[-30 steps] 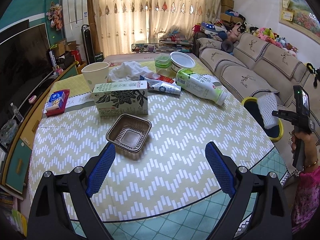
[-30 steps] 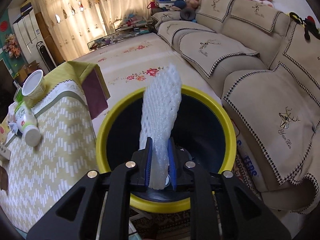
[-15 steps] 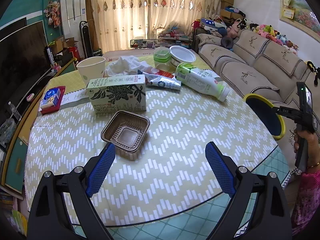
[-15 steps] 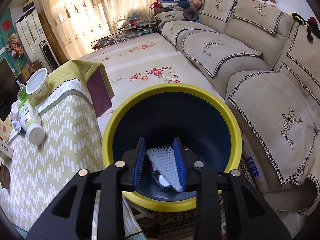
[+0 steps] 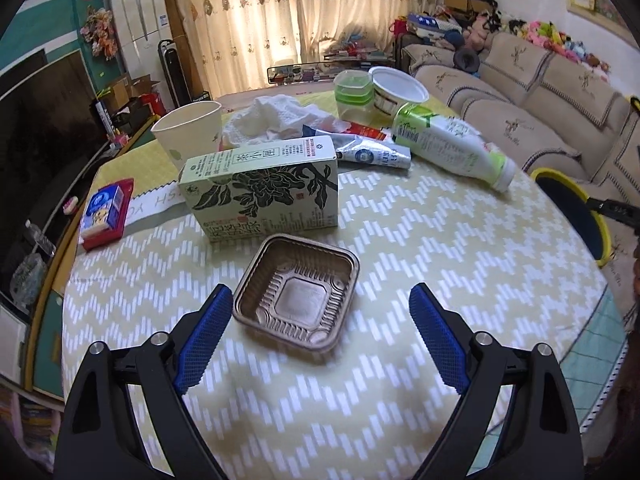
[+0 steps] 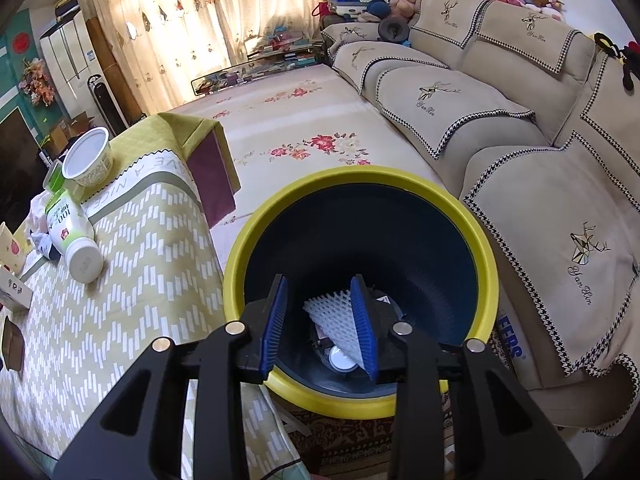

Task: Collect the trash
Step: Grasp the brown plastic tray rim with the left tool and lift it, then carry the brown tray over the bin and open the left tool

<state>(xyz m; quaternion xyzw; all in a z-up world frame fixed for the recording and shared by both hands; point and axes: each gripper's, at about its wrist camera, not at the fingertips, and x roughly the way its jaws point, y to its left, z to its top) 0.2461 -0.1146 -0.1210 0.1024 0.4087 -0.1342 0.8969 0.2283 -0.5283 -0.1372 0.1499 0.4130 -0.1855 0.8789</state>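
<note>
My left gripper point(image 5: 320, 312) is open, low over the table, with a brown plastic tray point(image 5: 297, 291) lying between its fingers, nearer the left one. Behind the tray are a green tea box point(image 5: 264, 188), a paper cup point(image 5: 188, 130), crumpled tissue point(image 5: 276, 118), a tube point(image 5: 372, 156) and a lying milk bottle point(image 5: 448, 146). My right gripper point(image 6: 320, 316) is open over the yellow-rimmed bin point(image 6: 356, 400). White foam netting point(image 6: 336, 320) lies inside the bin, free of the fingers.
A red tissue pack point(image 5: 105, 212), green container point(image 5: 352, 94) and white bowl point(image 5: 396, 92) stand on the table point(image 5: 480, 264). The bin also shows in the left wrist view point(image 5: 600, 224) off the table's right edge. A beige sofa point(image 6: 500, 120) runs behind the bin.
My right gripper opened and the foam netting dropped from it into the bin. My left gripper moved forward and lower, so the brown tray now lies between its fingers.
</note>
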